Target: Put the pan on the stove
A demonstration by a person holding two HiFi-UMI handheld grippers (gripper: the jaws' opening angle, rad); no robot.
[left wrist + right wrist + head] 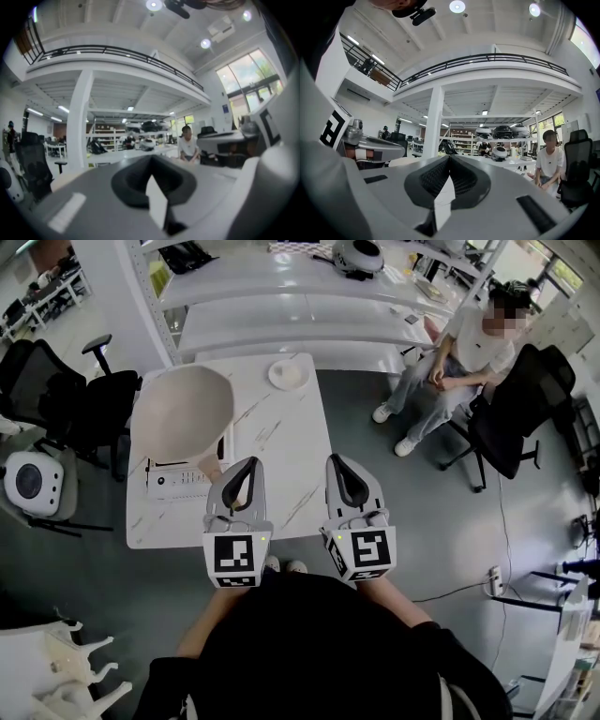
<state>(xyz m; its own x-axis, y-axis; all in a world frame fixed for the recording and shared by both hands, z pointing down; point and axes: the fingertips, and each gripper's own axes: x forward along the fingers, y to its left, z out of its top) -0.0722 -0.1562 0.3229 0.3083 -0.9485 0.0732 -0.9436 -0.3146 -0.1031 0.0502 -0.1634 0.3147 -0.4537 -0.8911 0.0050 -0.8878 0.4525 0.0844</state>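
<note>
A large beige pan (pixel 183 412) sits on the white stove (pixel 176 483) at the left side of the marble table (pixel 281 442). Its handle (pixel 210 468) points toward the front edge. My left gripper (pixel 250 463) hovers over the table's front edge just right of the handle, shut and empty. My right gripper (pixel 335 461) is beside it at the table's right front corner, also shut and empty. In the left gripper view the jaws (pixel 151 157) meet with nothing between them and point level across the room. In the right gripper view the jaws (pixel 450 156) do the same.
A small white dish (pixel 289 374) stands at the table's far end. Black office chairs (pixel 58 390) are to the left with a white round device (pixel 32 482). A seated person (pixel 459 352) and another chair (pixel 520 409) are at the right. White shelves (pixel 300 296) run behind.
</note>
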